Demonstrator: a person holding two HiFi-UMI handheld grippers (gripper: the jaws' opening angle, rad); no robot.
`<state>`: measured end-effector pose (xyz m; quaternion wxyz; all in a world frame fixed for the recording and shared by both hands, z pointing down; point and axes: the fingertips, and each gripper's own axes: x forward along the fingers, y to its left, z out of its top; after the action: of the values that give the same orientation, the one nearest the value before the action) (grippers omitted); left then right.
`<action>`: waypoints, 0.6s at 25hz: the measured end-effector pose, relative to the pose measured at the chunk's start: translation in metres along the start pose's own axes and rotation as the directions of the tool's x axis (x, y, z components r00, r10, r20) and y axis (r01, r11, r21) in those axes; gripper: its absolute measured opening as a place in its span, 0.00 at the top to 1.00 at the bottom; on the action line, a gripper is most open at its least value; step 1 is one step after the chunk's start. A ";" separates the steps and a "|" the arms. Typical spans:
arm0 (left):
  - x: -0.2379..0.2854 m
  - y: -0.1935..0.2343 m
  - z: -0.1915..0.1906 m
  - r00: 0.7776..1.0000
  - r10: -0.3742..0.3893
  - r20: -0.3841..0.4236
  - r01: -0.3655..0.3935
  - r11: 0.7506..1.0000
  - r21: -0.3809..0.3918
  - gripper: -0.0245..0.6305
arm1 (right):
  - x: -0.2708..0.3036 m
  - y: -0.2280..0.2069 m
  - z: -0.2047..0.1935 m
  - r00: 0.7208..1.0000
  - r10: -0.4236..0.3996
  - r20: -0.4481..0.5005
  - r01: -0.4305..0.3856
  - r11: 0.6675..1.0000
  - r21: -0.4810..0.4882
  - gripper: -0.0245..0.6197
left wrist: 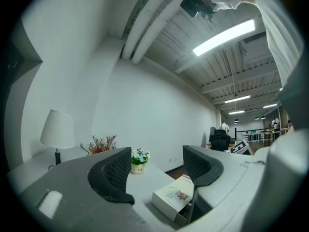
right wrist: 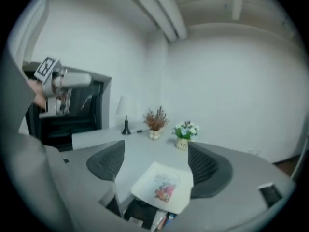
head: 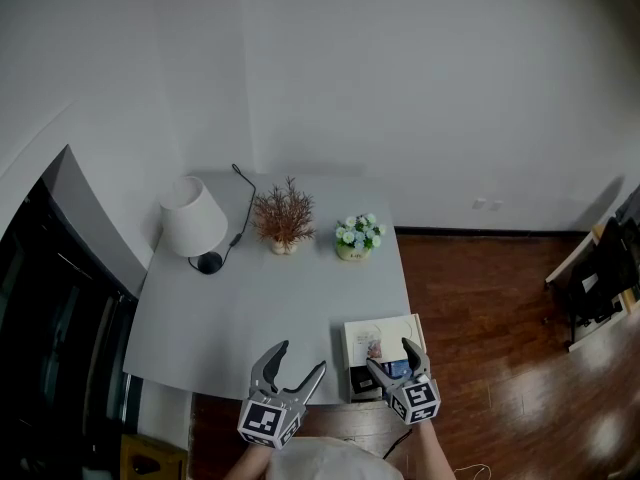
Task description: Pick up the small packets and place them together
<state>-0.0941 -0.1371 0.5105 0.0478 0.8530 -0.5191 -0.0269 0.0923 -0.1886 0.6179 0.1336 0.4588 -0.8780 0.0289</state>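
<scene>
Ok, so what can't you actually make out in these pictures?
- Contents of the open box: in the right gripper view the white lid covers most of them and the bottom edge cuts off the rest. In the head view the right gripper overlaps them. No packets can be counted.
- Print on the flower pot: too small in every view.
- Picture on the lid: blurred and too small to tell.

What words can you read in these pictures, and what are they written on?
"Life": it seems to read so, in small letters, on the flower pot.
White box lid: there is tiny print beside its colourful picture, too blurred to read.
Nothing else shows words or numbers that can be read.
</scene>
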 end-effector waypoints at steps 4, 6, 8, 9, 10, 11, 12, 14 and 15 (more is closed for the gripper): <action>0.001 -0.009 0.007 0.998 -0.038 0.045 0.038 0.999 -0.003 0.47 | -0.044 -0.009 0.064 0.970 -0.102 0.220 0.066 0.984 0.166 0.31; 0.004 -0.013 0.006 0.997 -0.057 0.058 0.058 0.998 -0.016 0.47 | -0.064 -0.010 0.082 0.950 -0.141 0.277 0.089 0.977 0.194 0.33; 0.008 -0.020 0.002 0.996 -0.077 0.049 0.078 0.997 -0.027 0.46 | -0.081 -0.010 0.089 0.943 -0.171 0.287 0.129 0.979 0.161 0.34; 0.010 -0.023 0.000 0.996 -0.085 0.038 0.086 0.996 -0.028 0.45 | -0.087 -0.009 0.091 0.941 -0.184 0.283 0.151 0.979 0.134 0.35; 0.012 -0.024 -0.002 0.996 -0.090 0.026 0.091 0.995 -0.027 0.44 | -0.092 -0.007 0.093 0.940 -0.197 0.280 0.172 0.979 0.111 0.35; 0.013 -0.025 -0.003 0.996 -0.093 0.017 0.093 0.995 -0.023 0.44 | -0.096 -0.005 0.096 0.937 -0.208 0.280 0.188 0.977 0.097 0.36; 0.014 -0.027 -0.004 0.996 -0.094 0.009 0.094 0.996 -0.013 0.44 | -0.101 -0.002 0.098 0.934 -0.216 0.283 0.198 0.976 0.092 0.37; 0.016 -0.030 -0.005 0.996 -0.094 -0.004 0.094 0.995 0.032 0.47 | -0.108 0.003 0.102 0.932 -0.220 0.289 0.203 0.975 0.088 0.37; 0.016 -0.033 -0.005 0.995 -0.096 -0.012 0.097 0.993 0.064 0.48 | -0.111 0.004 0.102 0.932 -0.218 0.290 0.202 0.976 0.085 0.37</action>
<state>-0.0571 -0.1365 0.5123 0.0213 0.8783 -0.4776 -0.0087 0.1278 -0.1151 0.4911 -0.0099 0.5526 -0.8328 -0.0314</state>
